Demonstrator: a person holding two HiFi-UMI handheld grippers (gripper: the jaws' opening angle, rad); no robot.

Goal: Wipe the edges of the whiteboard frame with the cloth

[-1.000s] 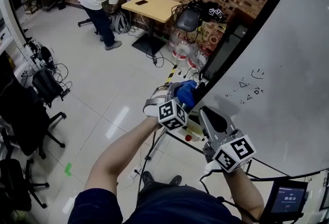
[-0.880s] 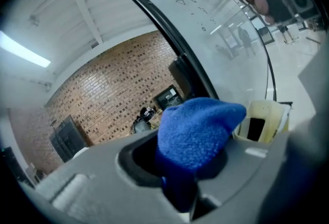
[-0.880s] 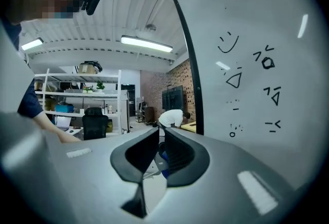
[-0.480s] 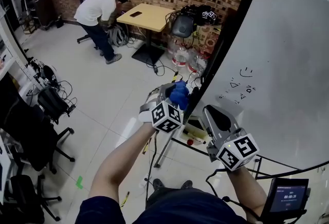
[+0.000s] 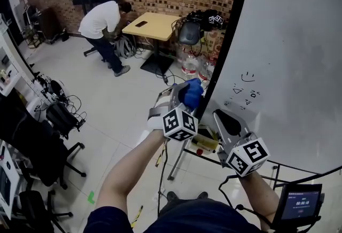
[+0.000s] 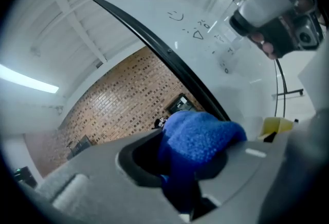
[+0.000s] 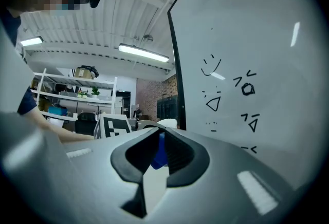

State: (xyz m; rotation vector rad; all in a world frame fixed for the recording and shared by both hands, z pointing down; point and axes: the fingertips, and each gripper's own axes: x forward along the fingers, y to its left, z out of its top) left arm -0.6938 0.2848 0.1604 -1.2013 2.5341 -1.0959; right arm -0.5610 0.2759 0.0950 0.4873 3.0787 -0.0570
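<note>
White whiteboard fills the right, its black frame running up its left edge. The left gripper clamps the blue cloth at that frame. Nearer, the right gripper is closed and empty.

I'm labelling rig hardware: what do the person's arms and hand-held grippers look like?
Both the left hand-held gripper and right hand-held gripper are grey with black-lined jaws, each carrying a white cube with black square markers. The person wears dark blue short sleeves.
</note>
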